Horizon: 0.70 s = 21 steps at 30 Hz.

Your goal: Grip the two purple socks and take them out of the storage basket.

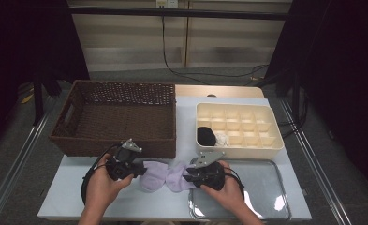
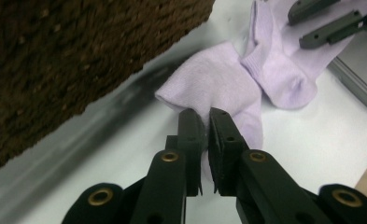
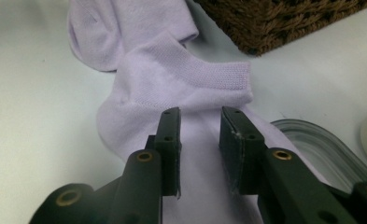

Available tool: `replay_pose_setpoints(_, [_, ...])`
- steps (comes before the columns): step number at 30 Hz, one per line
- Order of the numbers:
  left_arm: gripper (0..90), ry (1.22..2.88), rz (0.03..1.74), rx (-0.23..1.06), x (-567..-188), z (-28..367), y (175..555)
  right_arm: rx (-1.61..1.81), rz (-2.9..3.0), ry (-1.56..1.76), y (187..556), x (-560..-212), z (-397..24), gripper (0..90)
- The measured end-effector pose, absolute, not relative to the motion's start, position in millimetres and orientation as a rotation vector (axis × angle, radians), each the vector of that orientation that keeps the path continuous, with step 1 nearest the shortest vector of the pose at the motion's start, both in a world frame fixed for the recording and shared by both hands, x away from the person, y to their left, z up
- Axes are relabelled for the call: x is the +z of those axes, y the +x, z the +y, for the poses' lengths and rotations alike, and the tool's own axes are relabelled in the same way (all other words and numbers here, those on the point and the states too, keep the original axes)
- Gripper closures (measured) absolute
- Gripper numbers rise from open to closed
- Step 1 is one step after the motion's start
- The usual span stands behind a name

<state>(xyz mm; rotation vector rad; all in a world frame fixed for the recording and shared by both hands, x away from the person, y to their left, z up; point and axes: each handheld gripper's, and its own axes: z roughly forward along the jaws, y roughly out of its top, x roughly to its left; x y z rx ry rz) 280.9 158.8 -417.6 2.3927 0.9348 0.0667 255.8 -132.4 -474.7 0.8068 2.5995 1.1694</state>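
Two lilac ankle socks (image 1: 166, 176) lay overlapping on the counter (image 1: 69, 197) in the high view, near the wicker basket (image 1: 116, 117), with the left gripper (image 1: 136, 168) and right gripper (image 1: 187, 178) at either end.

From the left gripper view, its jaws were clenched on the edge of the left sock (image 2: 218, 88).

From the right gripper view, its jaws straddled the right sock (image 3: 181, 84), not yet visibly pinching it. Done well, this step would need that grip closed firmly on one layer only before any lift, keeping the pair aligned.

Pale wall panels (image 1: 181, 42), grey floor (image 1: 209, 75), dark curtains (image 1: 341, 70).
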Motion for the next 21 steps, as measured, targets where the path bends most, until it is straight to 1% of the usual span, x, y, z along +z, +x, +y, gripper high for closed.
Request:
replay_pose_setpoints(2, [84.1,2.388,0.949,0.068,-416.4,162.4,280.1,1.184,2.600,0.797,256.8,-473.8,-130.4,74.8])
replay_pose_setpoints(6, [84.2,2.377,0.956,0.068,-414.0,168.0,278.5,1.194,2.604,0.770,258.6,-472.2,-123.8,78.0])
replay_pose_setpoints(13, [84.2,2.350,0.943,0.051,-409.3,166.9,276.5,1.141,2.644,0.739,260.5,-478.7,-113.4,79.1])
replay_pose_setpoints(21, [83.8,2.337,0.871,0.021,-406.8,138.7,277.2,1.157,2.629,0.757,259.0,-478.4,-119.4,76.8])
